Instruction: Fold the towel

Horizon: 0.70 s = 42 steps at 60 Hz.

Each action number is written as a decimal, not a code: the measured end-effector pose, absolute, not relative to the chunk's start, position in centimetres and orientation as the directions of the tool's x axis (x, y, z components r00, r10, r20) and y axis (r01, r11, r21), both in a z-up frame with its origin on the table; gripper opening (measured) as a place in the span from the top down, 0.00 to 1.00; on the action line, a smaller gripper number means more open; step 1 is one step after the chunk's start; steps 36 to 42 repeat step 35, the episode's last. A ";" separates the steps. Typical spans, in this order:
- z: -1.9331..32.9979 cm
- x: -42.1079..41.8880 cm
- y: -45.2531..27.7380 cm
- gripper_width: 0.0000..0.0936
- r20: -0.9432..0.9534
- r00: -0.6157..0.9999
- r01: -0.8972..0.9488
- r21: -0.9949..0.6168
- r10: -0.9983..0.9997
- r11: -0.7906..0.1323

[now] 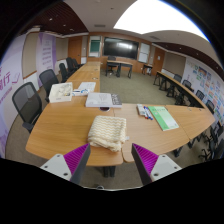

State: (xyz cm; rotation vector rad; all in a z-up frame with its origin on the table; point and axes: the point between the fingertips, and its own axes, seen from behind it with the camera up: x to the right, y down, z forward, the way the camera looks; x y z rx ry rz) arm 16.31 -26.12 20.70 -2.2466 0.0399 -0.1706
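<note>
Hand-held gripper open (above table); folded towel ahead.

A cream towel, folded into a rumpled bundle, lies on the wooden table.

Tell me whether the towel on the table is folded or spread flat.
Folded. The towel sits on the table as a compact, layered bundle, just beyond the open gripper, whose fingers hold nothing.
</note>
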 end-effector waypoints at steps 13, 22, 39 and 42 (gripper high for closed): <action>23.5 13.1 -35.0 0.09 0.101 0.992 0.036 -0.788 -0.071 -0.615; 25.7 12.1 -38.5 0.09 0.111 0.991 0.047 -0.804 -0.072 -0.593; 27.3 11.5 -40.4 0.09 0.124 0.990 0.067 -0.817 -0.060 -0.572; 27.3 11.5 -40.4 0.09 0.124 0.990 0.067 -0.817 -0.060 -0.572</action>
